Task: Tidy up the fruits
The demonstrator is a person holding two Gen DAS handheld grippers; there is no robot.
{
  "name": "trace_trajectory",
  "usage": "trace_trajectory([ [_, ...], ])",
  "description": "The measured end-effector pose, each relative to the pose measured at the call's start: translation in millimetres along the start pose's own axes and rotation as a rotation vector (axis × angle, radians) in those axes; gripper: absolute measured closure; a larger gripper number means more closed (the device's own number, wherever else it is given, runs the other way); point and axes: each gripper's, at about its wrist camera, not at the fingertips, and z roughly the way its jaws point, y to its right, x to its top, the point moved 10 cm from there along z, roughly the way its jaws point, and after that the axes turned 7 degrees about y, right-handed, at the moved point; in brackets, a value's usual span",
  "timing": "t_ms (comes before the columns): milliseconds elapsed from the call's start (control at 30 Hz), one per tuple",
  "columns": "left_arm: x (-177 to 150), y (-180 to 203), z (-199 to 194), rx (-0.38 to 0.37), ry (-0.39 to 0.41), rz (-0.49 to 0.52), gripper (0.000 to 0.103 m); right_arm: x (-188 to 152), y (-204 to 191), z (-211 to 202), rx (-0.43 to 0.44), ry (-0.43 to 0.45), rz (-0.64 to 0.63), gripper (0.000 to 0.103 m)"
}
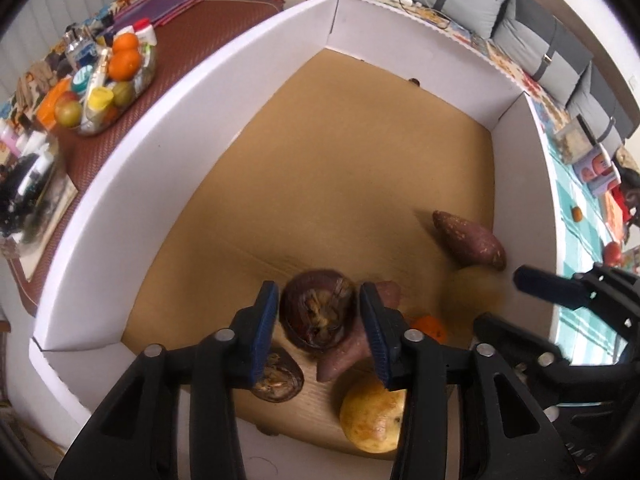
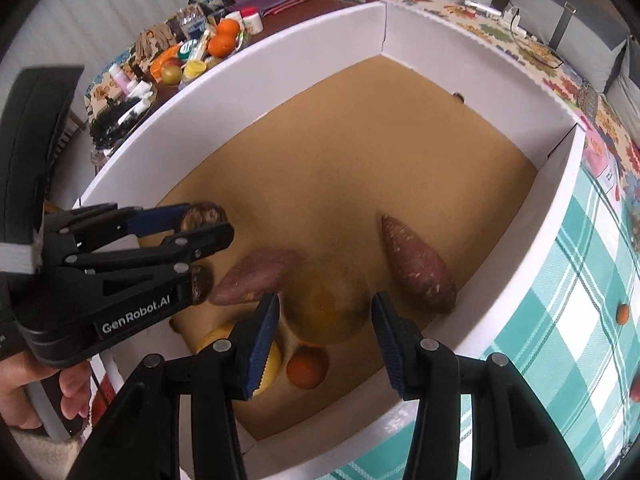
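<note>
Between left gripper (image 1: 319, 322) fingers: mangosteen (image 1: 318, 314) (probably gripped).

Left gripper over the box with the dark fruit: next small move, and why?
Probably lower it slightly and open. The left gripper has the dark round fruit between its fingers above the box floor, over the other produce; the right gripper is open.

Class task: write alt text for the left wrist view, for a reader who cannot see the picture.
The left tongs grip a dark purple-brown round fruit over a white-walled cardboard box with a brown floor. Below lie two reddish-purple sweet potatoes, a yellow round fruit, a small orange and another dark fruit; the right tongs reach in from the right.
</note>
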Motion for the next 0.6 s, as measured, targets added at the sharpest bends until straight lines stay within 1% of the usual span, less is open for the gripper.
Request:
trace_trajectory([
  [67,5,0,-10,0.005,0.029,-0.012,0.033,6,3,-9,0.002,0.025,0.013,0.054],
  [167,20,7,-38,-0.021,0.105,-0.021,0.033,20,6,-41,0.021,0.096,0.026,0.054],
  [233,30,17,-65,-0.034,0.167,-0.003,0.029,31,9,-74,0.029,0.164,0.018,0.054],
  [300,40,36,-99,-0.054,0.249,0.029,0.023,37,10,-109,0.034,0.229,0.013,0.05],
  [367,44,56,-124,-0.082,0.309,0.055,0.021,38,16,-146,0.041,0.296,0.02,0.047],
  [433,43,81,-145,-0.12,0.354,0.086,0.019,30,27,-178,0.028,0.352,0.026,0.044],
  [500,32,109,-159,-0.166,0.387,0.119,0.017,15,45,-205,0.0,0.4,0.04,0.039],
  [600,3,158,-162,-0.236,0.397,0.171,0.017,-24,85,-228,-0.072,0.448,0.085,0.033],
])
